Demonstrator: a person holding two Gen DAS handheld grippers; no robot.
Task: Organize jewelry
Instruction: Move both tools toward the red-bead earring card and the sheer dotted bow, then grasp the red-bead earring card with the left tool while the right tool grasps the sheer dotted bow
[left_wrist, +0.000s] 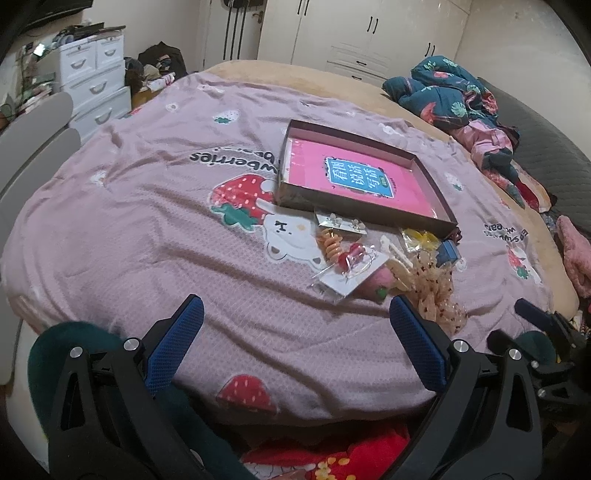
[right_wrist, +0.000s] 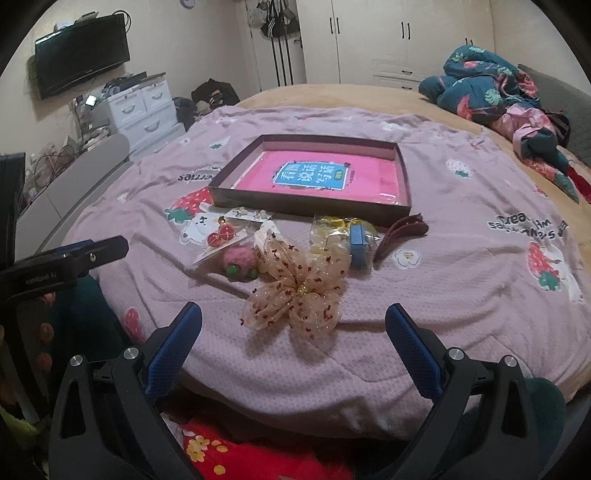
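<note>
a cream bow (right_wrist: 295, 291) with red specks, packeted trinkets (right_wrist: 225, 236) and a shallow tray (right_wrist: 310, 177) lie on a pink strawberry blanket (right_wrist: 461, 295) in a bedroom, both grippers (left_wrist: 295, 317) (right_wrist: 293, 321) wide and empty.

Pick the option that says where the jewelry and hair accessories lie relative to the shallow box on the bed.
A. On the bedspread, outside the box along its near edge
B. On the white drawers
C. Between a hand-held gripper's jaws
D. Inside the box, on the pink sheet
A: the sheer bow, earring cards and yellow packet rest on the pink bedspread in front of the box, which holds only the pink sheet.
</note>
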